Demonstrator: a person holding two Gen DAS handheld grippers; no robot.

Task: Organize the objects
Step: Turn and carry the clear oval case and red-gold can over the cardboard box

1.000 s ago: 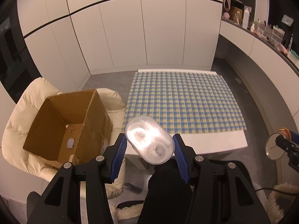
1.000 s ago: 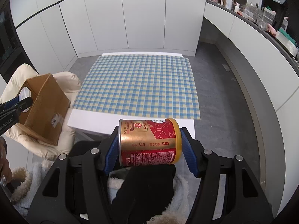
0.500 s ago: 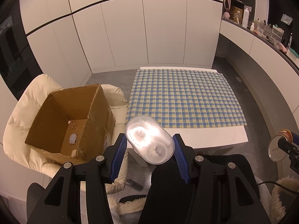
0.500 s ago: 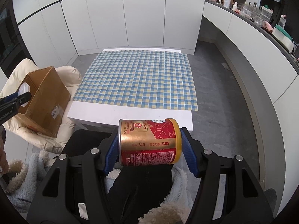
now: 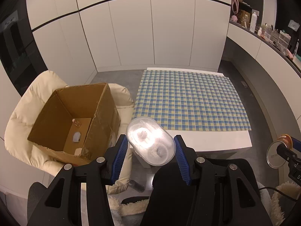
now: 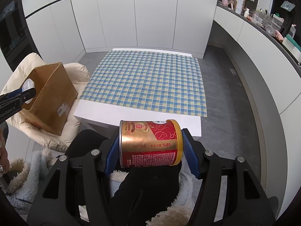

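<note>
Starting at the far left: cream padded chair (image 5: 20,116) with an open cardboard box (image 5: 105,113) sitting on its seat, a couple of small pale bits down on the box floor, too small to tell what. Next over, left tool (image 5: 150,151) raised above the gap between chair and tabletop, blue pads (image 5: 118,157) pinching a clear oval plastic container (image 5: 150,140) from both sides; something whitish inside, washed out by glare. Beyond it, white tabletop (image 5: 216,138) covered mostly by a blue-and-yellow checkered cloth (image 5: 188,101), near strip left bare. Further right, right tool (image 6: 151,146) clamped on a red and gold can (image 6: 150,143) lying sideways between the pads, yellow lid pointing right, held in the air above the near tabletop edge over a dark lap. Fluffy white sleeves (image 6: 24,171) down low in the right wrist view. Along the far right wall, a curved counter (image 6: 250,30) with bottles and clutter.
</note>
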